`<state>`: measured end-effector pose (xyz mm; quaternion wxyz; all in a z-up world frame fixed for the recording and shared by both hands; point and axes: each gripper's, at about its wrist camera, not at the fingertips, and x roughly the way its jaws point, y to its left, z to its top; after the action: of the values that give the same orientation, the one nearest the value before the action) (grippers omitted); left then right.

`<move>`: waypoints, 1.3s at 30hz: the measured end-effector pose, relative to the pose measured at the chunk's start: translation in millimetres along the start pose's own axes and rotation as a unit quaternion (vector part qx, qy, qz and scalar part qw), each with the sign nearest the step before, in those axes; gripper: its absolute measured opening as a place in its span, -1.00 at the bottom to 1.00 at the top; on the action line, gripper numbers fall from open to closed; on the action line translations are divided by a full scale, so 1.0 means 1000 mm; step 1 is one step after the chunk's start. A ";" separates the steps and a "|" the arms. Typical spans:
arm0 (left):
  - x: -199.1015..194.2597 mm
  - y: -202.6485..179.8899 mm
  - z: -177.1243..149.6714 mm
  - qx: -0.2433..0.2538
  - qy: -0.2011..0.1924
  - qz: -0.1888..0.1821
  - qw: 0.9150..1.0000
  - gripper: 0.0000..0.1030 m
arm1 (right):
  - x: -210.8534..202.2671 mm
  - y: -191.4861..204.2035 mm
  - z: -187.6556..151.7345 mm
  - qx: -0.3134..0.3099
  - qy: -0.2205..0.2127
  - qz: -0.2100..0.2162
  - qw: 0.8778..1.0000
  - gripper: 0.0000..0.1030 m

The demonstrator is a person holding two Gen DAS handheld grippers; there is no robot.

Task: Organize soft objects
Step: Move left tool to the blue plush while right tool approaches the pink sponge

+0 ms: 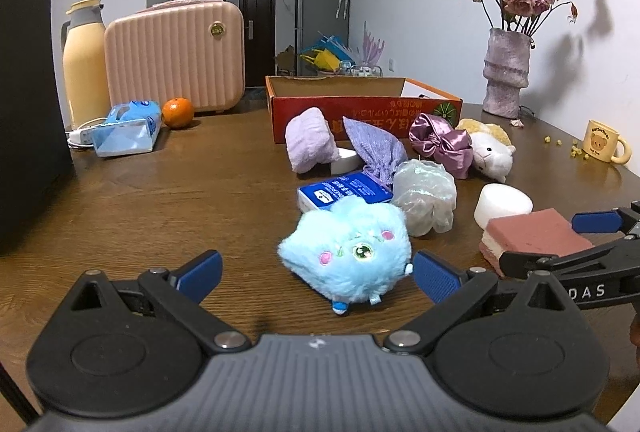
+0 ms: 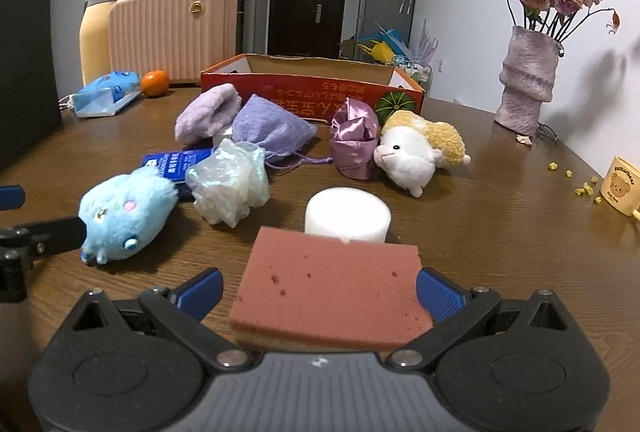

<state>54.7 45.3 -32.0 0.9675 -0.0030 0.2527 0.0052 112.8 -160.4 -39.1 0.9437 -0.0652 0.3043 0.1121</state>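
Lying on the wooden counter [image 1: 160, 200], the blue plush toy [image 1: 346, 250] sits between the spread fingers of the left claw [image 1: 318, 274], released. The right claw [image 2: 318, 290], also spread wide, flanks the pink sponge [image 2: 332, 286] beside the white foam cylinder [image 2: 347, 214].

Both cameras sit low over the wooden table [image 1: 160, 200], each looking forward along its own fingers toward the red cardboard box [image 1: 360, 108] and the dark door behind it. The left wrist view sits close behind the blue plush toy [image 1: 346, 252]; the right wrist view sits close behind the pink sponge [image 2: 328, 292]. They share the heap of soft things, the vase [image 2: 528, 80] and the pink suitcase [image 1: 176, 56]; each catches the other gripper at its edge.
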 end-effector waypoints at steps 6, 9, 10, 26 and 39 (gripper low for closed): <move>0.008 -0.001 0.002 0.001 0.009 -0.002 1.000 1.00 | 0.002 -0.007 0.000 0.004 -0.001 -0.014 1.000 1.00; 0.009 -0.002 0.002 0.002 0.010 -0.003 1.000 1.00 | 0.002 -0.012 -0.001 0.006 -0.002 -0.019 1.000 1.00; 0.010 -0.003 0.002 0.003 0.011 -0.003 1.000 1.00 | 0.003 -0.014 -0.001 0.006 -0.001 -0.022 1.000 1.00; 0.029 -0.014 0.013 0.028 0.039 -0.010 0.999 1.00 | 0.002 -0.023 -0.004 -0.020 -0.015 -0.028 0.999 0.50; 0.072 -0.027 0.022 0.053 0.089 0.000 0.995 1.00 | -0.003 -0.049 0.005 -0.005 -0.015 -0.017 1.000 0.95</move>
<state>128.2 19.0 -47.8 0.9400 0.0479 0.3378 -0.0086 125.2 -207.0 -30.6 0.9495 -0.0738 0.2887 0.0983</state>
